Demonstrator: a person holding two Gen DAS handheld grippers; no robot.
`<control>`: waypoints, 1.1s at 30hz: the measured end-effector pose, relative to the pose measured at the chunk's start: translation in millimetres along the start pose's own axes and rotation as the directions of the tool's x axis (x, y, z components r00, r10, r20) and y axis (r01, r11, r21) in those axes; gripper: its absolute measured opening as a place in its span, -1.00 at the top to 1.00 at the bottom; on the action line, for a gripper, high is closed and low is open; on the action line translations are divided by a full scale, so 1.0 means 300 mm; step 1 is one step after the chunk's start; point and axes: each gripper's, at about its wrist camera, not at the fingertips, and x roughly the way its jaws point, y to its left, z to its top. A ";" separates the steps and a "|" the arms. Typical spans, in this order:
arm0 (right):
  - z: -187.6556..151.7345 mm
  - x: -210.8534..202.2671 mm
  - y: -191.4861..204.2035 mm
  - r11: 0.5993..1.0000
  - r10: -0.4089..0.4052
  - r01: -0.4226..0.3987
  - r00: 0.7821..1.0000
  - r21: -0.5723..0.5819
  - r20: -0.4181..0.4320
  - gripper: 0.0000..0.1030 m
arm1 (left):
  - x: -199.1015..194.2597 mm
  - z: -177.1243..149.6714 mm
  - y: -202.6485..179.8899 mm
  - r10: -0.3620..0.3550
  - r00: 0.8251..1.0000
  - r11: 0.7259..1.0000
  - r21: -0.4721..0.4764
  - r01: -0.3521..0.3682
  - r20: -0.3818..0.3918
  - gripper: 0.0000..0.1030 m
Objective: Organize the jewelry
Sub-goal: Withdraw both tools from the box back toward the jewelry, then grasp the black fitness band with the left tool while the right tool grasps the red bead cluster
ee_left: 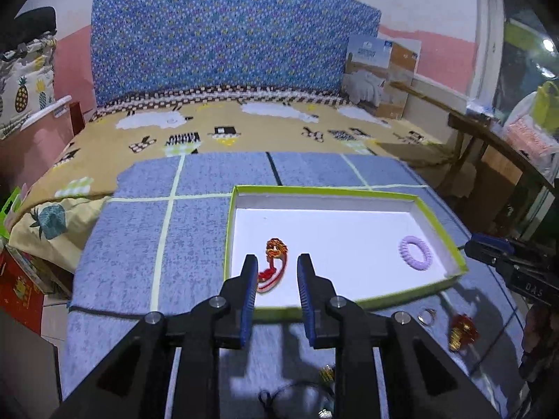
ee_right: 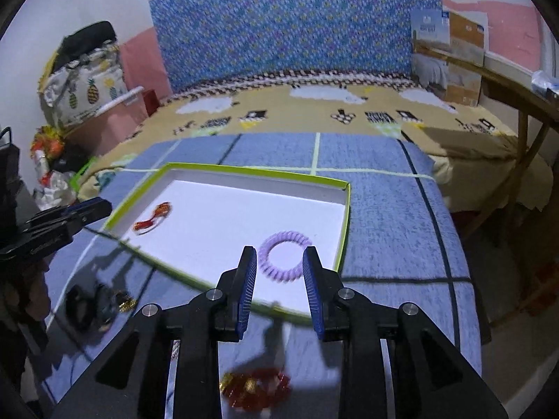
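Two claws, left claw [ee_left: 277, 262] and right claw [ee_right: 279, 256], are held spread, empty, over the tray [ee_left: 442, 230]; ring [ee_left: 427, 315] and red charm [ee_left: 462, 331] are noted outside it on the blue mat [ee_left: 139, 244].

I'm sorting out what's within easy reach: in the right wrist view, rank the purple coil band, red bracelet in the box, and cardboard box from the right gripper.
1. Purple coil band, between the right gripper fingers' line.
2. Red bracelet, box's left side.
3. Cardboard box, far right on the bed.
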 end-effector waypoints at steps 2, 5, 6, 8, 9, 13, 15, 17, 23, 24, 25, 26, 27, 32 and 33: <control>-0.028 -0.045 0.011 1.000 0.012 -0.012 1.000 0.004 0.018 0.45 | -0.053 -0.021 -0.009 -0.007 1.000 1.000 0.012 0.007 0.026 0.53; -0.076 -0.101 0.026 1.000 0.021 -0.021 0.999 0.007 0.031 0.45 | -0.126 -0.056 -0.019 -0.014 0.998 0.999 0.031 0.012 0.061 0.53; -0.088 -0.115 0.029 1.000 0.023 -0.023 0.999 0.007 0.033 0.45 | -0.148 -0.071 -0.022 -0.013 0.998 0.999 0.035 0.011 0.067 0.53; -0.122 -0.148 0.040 1.000 0.030 -0.030 0.999 0.010 0.039 0.45 | -0.185 -0.101 -0.026 -0.016 0.997 0.999 0.042 0.013 0.077 0.53; -0.139 -0.164 0.044 0.999 0.034 -0.034 0.999 0.015 0.043 0.45 | -0.202 -0.117 -0.027 -0.015 0.997 0.999 0.044 0.012 0.079 0.53; -0.203 -0.215 0.061 0.998 0.050 -0.052 0.997 0.037 0.051 0.19 | -0.259 -0.177 -0.028 -0.017 0.996 0.999 0.042 0.013 0.084 0.53; -0.229 -0.233 0.066 0.997 0.051 -0.053 0.997 0.048 0.053 0.19 | -0.283 -0.215 -0.037 -0.018 0.996 0.999 0.047 0.015 0.082 0.53; -0.251 -0.248 0.075 0.997 0.054 -0.057 0.997 0.057 0.050 0.19 | -0.301 -0.248 -0.040 -0.022 0.997 0.999 0.051 0.018 0.077 0.53; -0.300 -0.260 0.085 0.995 0.061 -0.064 0.998 0.072 0.032 0.19 | -0.336 -0.311 -0.041 -0.037 0.997 0.998 0.044 0.034 0.062 0.53; -0.306 -0.260 0.083 0.995 0.061 -0.063 0.998 0.076 0.030 0.19 | -0.337 -0.315 -0.040 -0.039 0.997 0.999 0.040 0.036 0.061 0.53; -0.308 -0.260 0.081 0.995 0.061 -0.063 0.998 0.079 0.028 0.19 | -0.339 -0.322 -0.042 -0.041 0.997 0.999 0.039 0.039 0.060 0.53; -0.312 -0.261 0.079 0.995 0.061 -0.063 0.998 0.082 0.027 0.19 | -0.340 -0.324 -0.043 -0.042 0.997 0.998 0.039 0.040 0.059 0.53; -0.312 -0.258 0.078 0.994 0.062 -0.064 0.998 0.085 0.024 0.19 | -0.340 -0.324 -0.045 -0.043 0.997 0.998 0.041 0.041 0.059 0.53; -0.315 -0.254 0.079 0.995 0.061 -0.062 0.998 0.083 0.023 0.19 | -0.331 -0.335 -0.055 -0.054 0.997 0.998 0.043 0.052 0.052 0.53; -0.315 -0.254 0.080 0.995 0.060 -0.061 0.998 0.083 0.021 0.19 | -0.327 -0.335 -0.058 -0.058 0.997 0.997 0.045 0.056 0.049 0.52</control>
